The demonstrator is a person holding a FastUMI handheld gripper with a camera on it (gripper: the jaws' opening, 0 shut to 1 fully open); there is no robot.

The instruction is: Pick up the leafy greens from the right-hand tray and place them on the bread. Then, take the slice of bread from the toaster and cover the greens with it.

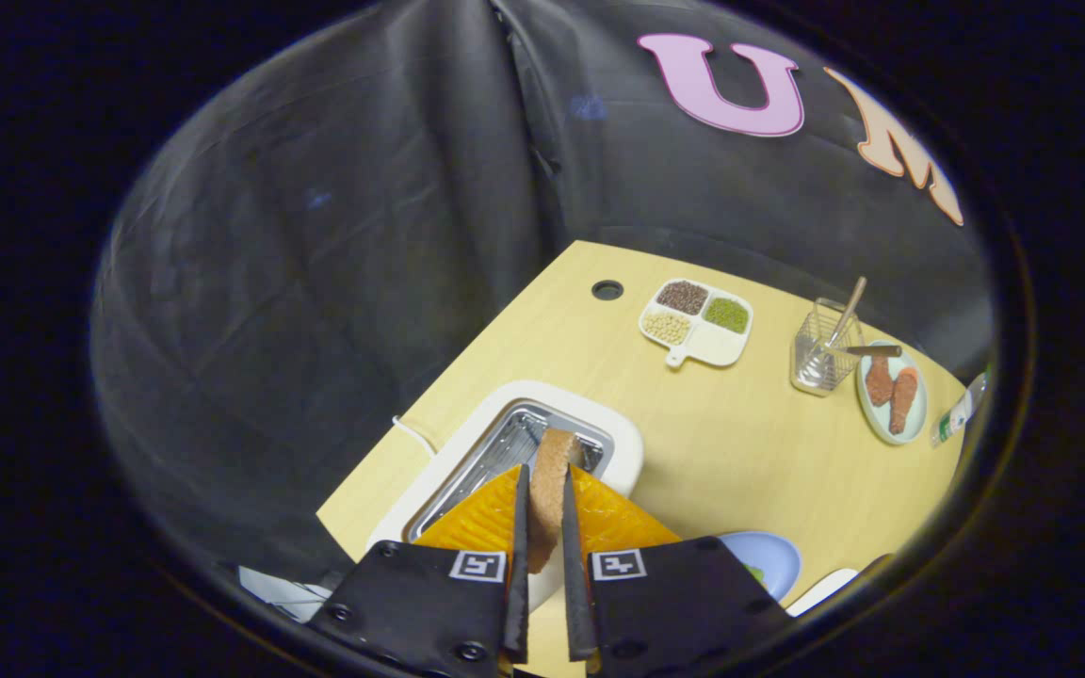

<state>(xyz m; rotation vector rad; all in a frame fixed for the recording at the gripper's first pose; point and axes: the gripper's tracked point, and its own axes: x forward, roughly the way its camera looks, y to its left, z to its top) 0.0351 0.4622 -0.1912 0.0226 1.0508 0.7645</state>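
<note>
My gripper (543, 476) is shut on a brown slice of bread (550, 485), held edge-on between the two fingers. The slice hangs just above the slot of a white toaster (623, 443) that stands near the table's left edge. To the right of the fingers, a pale blue plate (773, 556) shows a bit of green on it; most of it is hidden behind the gripper.
On the wooden table (740, 443) beyond the toaster lie a white divided tray of beans (696, 322), a clear holder with utensils (823, 356), a plate with brown patties (893, 391) and a bottle (957, 410). A white tray corner (820, 591) lies beside the blue plate.
</note>
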